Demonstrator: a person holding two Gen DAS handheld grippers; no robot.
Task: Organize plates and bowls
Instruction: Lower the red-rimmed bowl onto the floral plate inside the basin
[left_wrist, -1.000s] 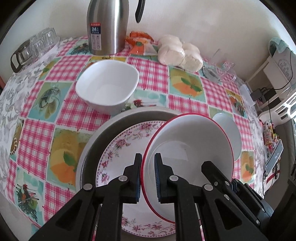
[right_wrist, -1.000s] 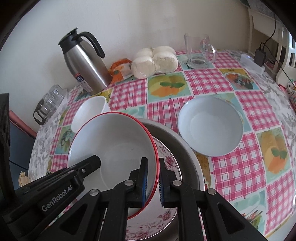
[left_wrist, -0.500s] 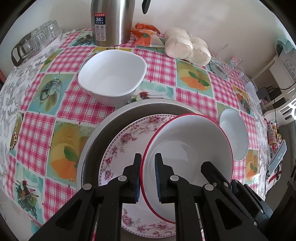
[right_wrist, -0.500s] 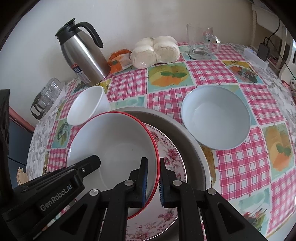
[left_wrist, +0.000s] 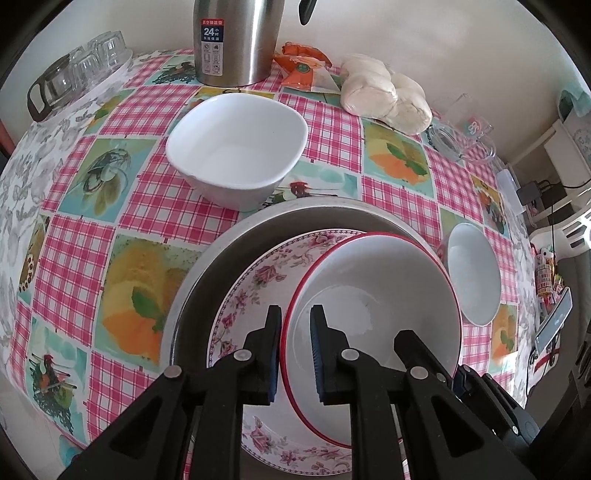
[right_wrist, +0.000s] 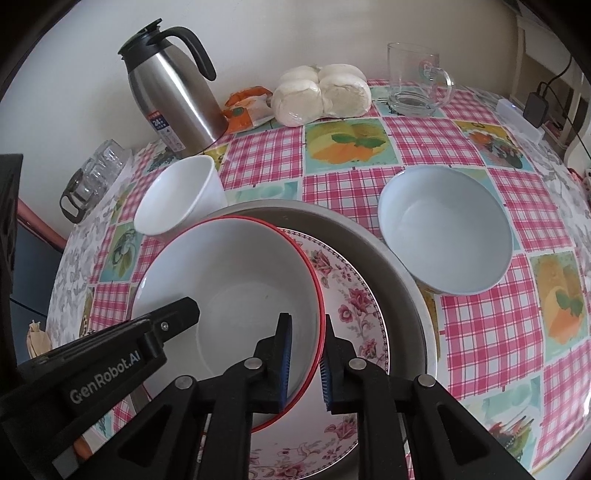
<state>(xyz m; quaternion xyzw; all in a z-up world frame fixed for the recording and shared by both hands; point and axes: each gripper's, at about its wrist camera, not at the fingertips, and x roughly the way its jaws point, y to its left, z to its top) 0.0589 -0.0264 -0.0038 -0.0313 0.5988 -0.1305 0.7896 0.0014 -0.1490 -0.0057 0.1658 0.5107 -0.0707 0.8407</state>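
Releasing the red-rimmed bowl (left_wrist: 373, 295) onto the floral plate (left_wrist: 258, 280) inside the metal basin (left_wrist: 221, 251): our left gripper (left_wrist: 295, 325) straddled its left rim, jaws opening, pads looking just off it; our right gripper (right_wrist: 306, 341) straddled the right rim, opening too. Best we spread both evenly, lifted straight up, and kept clear of the square bowl (left_wrist: 236, 147) and round bowl (right_wrist: 445, 236).
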